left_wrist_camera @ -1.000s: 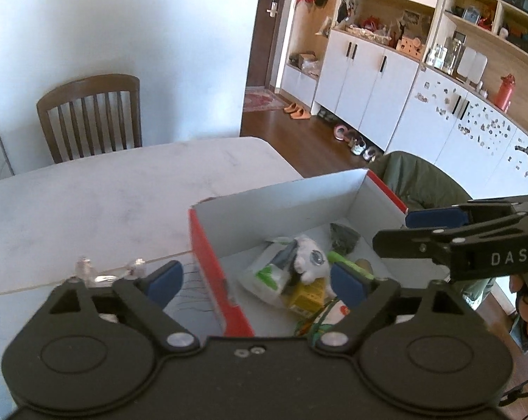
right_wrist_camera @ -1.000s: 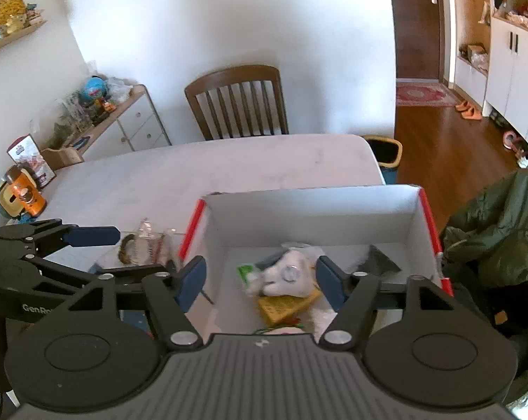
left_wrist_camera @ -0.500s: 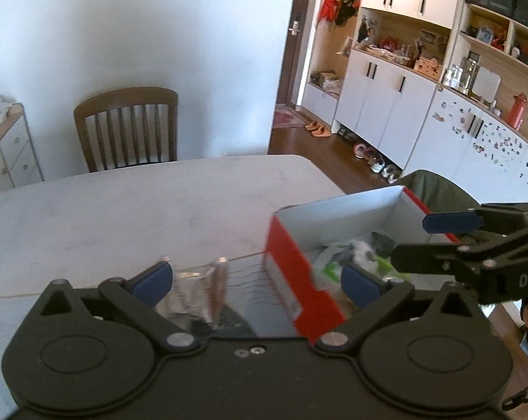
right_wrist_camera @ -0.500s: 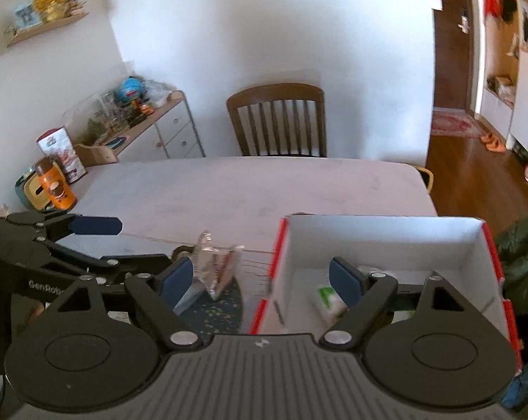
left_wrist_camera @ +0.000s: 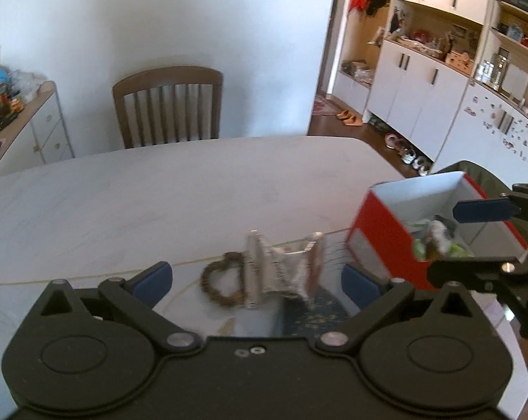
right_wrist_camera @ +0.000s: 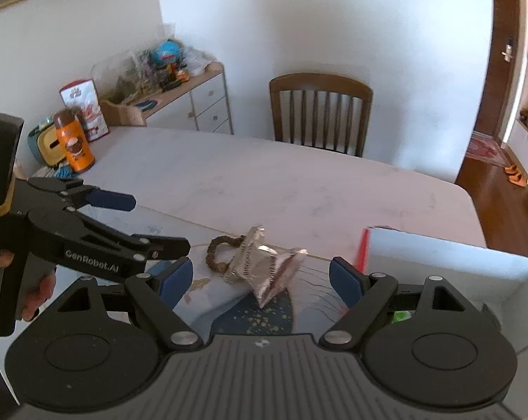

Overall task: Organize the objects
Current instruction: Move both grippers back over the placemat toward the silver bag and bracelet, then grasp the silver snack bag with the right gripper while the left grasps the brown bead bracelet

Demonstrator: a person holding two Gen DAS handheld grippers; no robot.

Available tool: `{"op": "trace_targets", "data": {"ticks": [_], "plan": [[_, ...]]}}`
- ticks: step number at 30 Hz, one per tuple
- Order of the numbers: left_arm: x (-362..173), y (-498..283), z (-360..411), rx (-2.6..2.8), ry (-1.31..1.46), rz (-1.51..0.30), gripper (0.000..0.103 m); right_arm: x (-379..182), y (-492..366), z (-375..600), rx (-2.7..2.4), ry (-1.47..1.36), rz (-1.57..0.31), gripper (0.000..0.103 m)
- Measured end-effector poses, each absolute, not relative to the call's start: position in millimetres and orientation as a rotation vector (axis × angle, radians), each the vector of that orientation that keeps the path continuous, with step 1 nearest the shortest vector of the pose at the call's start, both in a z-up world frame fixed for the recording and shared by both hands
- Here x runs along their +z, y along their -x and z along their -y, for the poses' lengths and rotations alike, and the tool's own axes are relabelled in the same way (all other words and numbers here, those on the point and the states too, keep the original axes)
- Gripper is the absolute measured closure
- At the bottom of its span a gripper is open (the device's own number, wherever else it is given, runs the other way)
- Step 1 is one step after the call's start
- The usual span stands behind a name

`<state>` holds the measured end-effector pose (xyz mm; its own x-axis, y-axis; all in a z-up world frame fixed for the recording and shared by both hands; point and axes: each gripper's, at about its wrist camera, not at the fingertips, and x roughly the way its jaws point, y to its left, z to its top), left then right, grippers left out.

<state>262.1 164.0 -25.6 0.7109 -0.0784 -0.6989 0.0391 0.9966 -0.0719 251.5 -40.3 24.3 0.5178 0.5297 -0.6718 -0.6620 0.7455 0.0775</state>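
Both grippers swung left off the red-and-white cardboard box (left_wrist_camera: 379, 241) toward the crinkled silver foil packet (left_wrist_camera: 281, 266). Left gripper (left_wrist_camera: 257, 281) and right gripper (right_wrist_camera: 260, 276): fingers wide, empty. Brown beaded bracelet (left_wrist_camera: 218, 280) touches the packet's left side.

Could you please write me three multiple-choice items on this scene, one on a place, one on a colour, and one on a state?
1. Where does the silver packet lie?
A. inside the box
B. on the table between the bead bracelet and the box
C. on the chair seat

2. What colour is the outside of the box?
A. red
B. green
C. yellow

3. How do the two tools stand?
A. both open and empty
B. left tool shut on the packet
C. right tool shut on the bracelet

Answers:
1. B, since the packet rests on the table with the bead bracelet at its left and the box at its right.
2. A, since the outer wall shows red.
3. A, since the left tool and right tool both have their pads wide apart with nothing between them.
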Motion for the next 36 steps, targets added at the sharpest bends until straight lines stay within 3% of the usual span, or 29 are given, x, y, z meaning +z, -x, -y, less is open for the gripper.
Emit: {"op": "trace_targets", "data": {"ticks": [14,36], "plan": [[-76.5,-291.2,-226.3,0.004,0.164,-0.852,0.001,-13.7,-277.6,-24.3,0.751,0.337,-0.771,0.018],[-139.4,-342.6,-227.0,0.029,0.147,-0.945,0.001,-85.3,-314.9,-71.1,0.829,0.614,-0.792,0.018]]}}
